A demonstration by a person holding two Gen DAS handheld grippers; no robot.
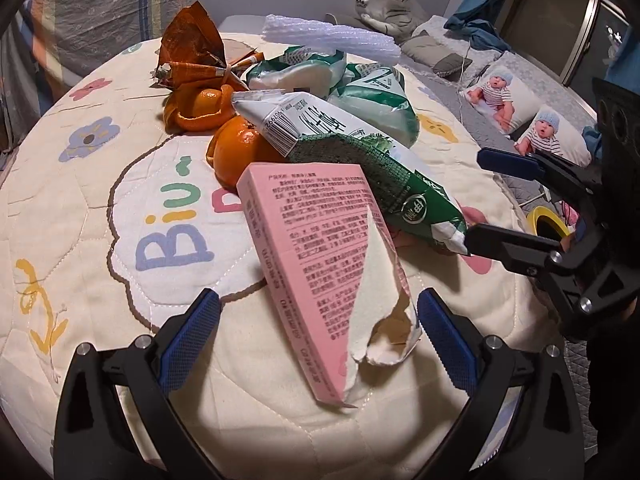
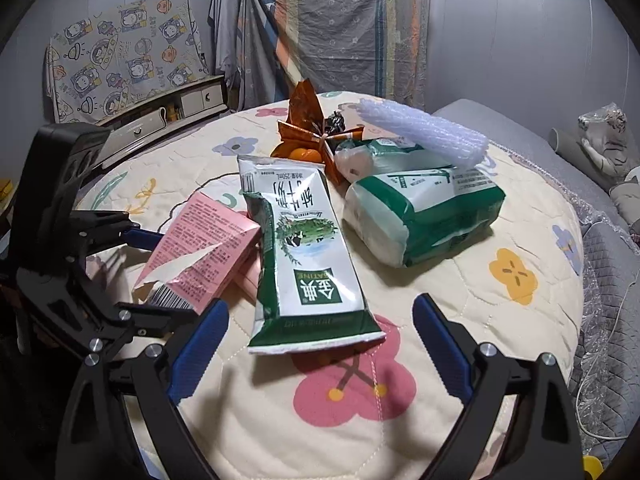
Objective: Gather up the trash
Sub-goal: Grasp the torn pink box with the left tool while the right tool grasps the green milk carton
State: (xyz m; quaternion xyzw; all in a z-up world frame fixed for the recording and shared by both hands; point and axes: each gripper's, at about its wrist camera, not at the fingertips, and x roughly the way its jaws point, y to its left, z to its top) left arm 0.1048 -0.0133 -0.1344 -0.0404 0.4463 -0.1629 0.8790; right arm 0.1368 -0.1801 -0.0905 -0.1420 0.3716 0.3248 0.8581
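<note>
A torn pink carton (image 1: 316, 260) lies on the quilted round table (image 1: 80, 208). Its ripped near end reaches between the open fingers of my left gripper (image 1: 318, 340), which do not touch it. A green-and-white milk pouch (image 2: 308, 256) rests partly on the carton (image 2: 204, 248). Its near end sits just ahead of my open right gripper (image 2: 320, 350). Each gripper shows in the other's view: the right gripper (image 1: 492, 204) beside the pouch (image 1: 360, 152), the left gripper (image 2: 152, 272) at the carton. Behind lie orange peel (image 1: 236, 148), an orange foil wrapper (image 1: 192, 48) and a tissue pack (image 2: 420, 216).
White foam netting (image 2: 424, 132) lies at the table's far side. A bed with printed pillows (image 1: 500, 96) stands beyond the table edge, and a yellow tape roll (image 1: 546, 220) sits below it. A low cabinet (image 2: 168, 112) and hanging sheets line the wall.
</note>
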